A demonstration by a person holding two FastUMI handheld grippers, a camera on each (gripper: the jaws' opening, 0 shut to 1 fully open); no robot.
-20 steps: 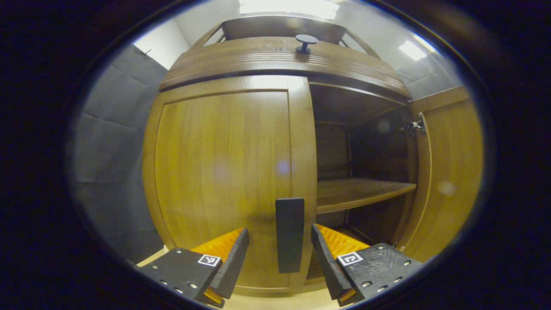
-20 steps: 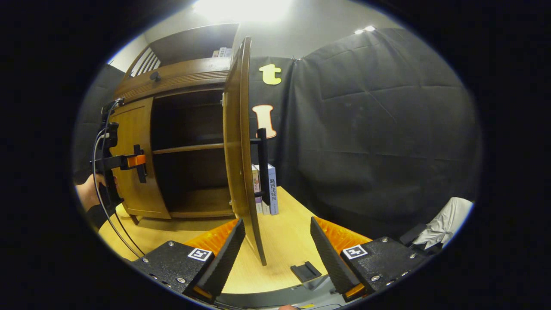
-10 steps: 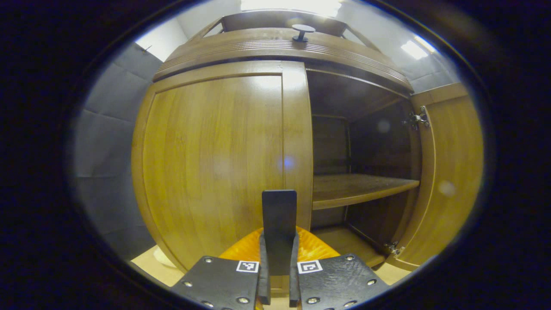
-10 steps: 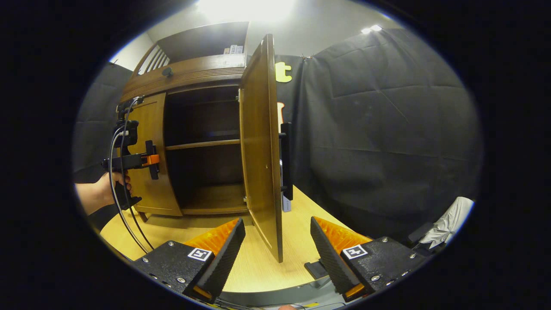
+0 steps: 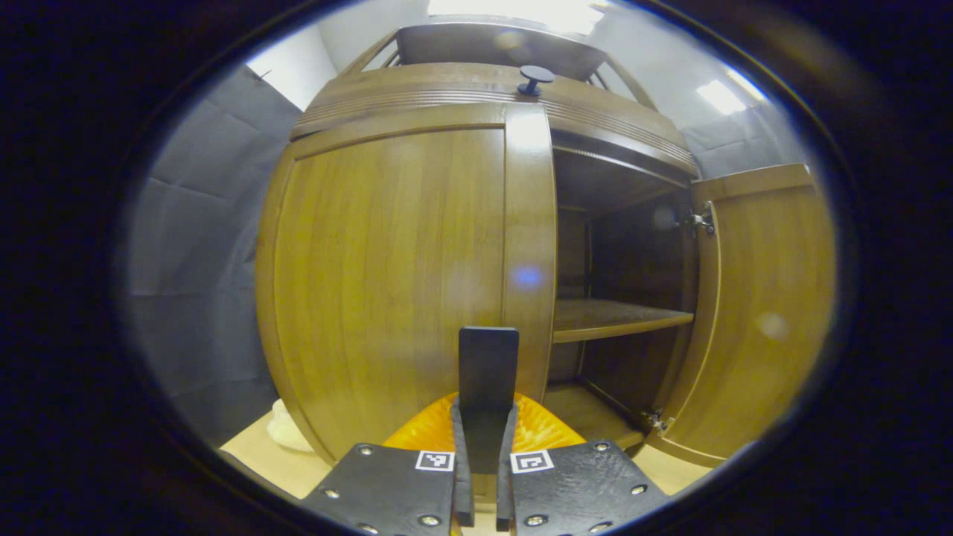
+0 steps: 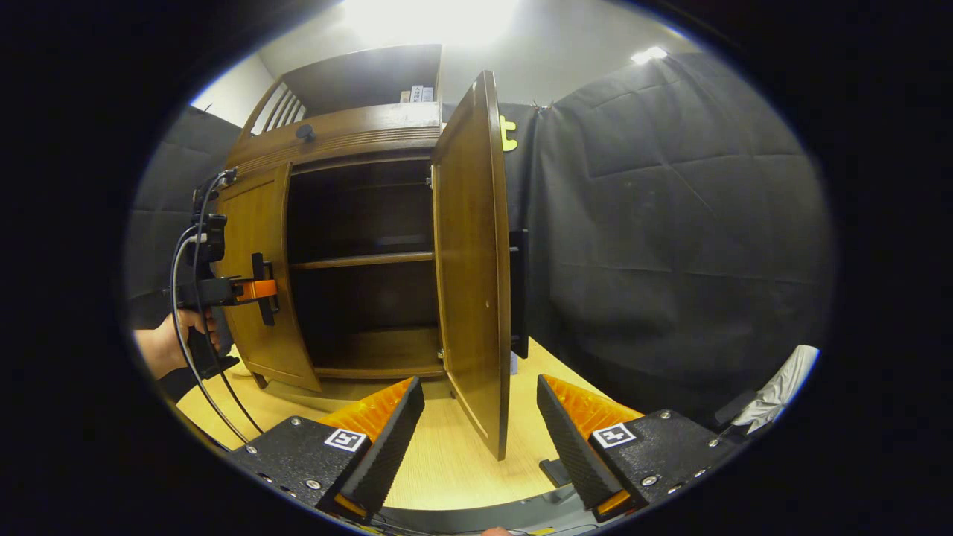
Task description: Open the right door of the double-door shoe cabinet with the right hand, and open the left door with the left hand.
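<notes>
While the left tool (image 5: 484,476) clamps the left door's handle (image 5: 488,365), the right door (image 6: 473,253) stands open.

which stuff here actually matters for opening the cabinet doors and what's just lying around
For the job:
- left door, closed
- its black handle, gripped by the left tongs
- right door, already swung open
- right tongs, open

Lying about:
- books on top of the cabinet
- white cloth by the wall
- black knob

Staged recording booth, not a real home: black quilted cloth walls (image 6: 670,223) w/ white ceiling panel lights (image 5: 718,95) above. Wooden shoe cabinet (image 6: 350,141) sits on a light wood tabletop (image 6: 447,461), books on top shelf (image 6: 417,94).
</notes>
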